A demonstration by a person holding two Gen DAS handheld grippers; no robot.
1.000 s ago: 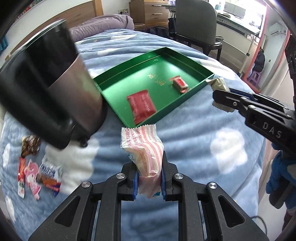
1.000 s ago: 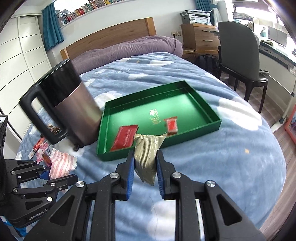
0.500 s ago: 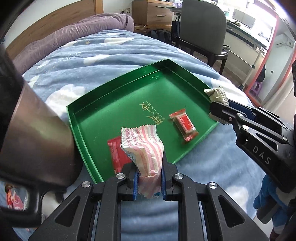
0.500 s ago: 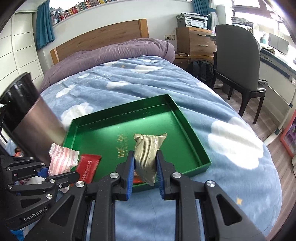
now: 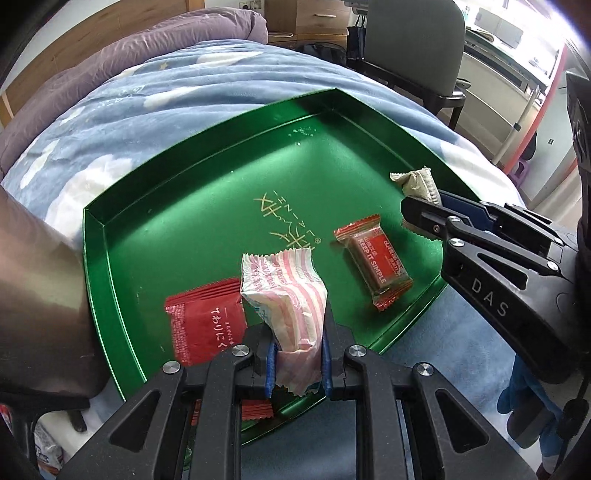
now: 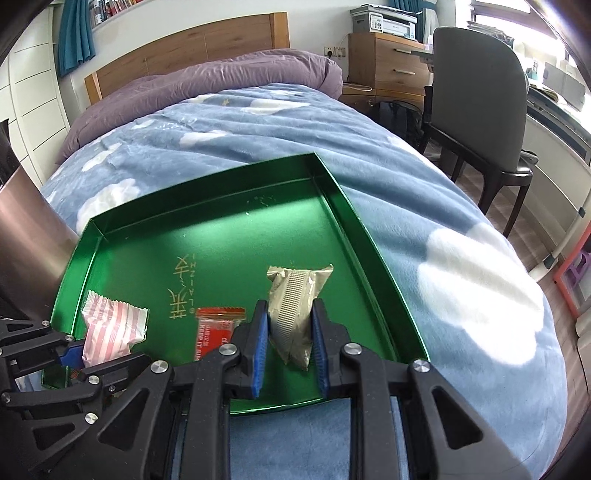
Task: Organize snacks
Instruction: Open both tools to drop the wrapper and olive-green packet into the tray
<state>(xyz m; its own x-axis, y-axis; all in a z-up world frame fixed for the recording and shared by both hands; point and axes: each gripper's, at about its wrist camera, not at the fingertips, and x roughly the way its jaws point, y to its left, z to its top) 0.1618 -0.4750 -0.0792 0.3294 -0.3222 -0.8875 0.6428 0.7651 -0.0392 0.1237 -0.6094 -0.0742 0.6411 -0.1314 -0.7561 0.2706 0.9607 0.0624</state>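
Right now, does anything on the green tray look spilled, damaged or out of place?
Only small pale specks, like crumbs, near the far corner of the green tray. The two red packets lie flat, apparently intact.

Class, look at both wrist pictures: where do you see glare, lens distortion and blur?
Left wrist view: a bright sheen crosses the green tray, whose straight rims bow under the fisheye; the metal jug at the left edge is soft. Right wrist view: the window top right is blown out, and the red snack bar looks slightly smeared.
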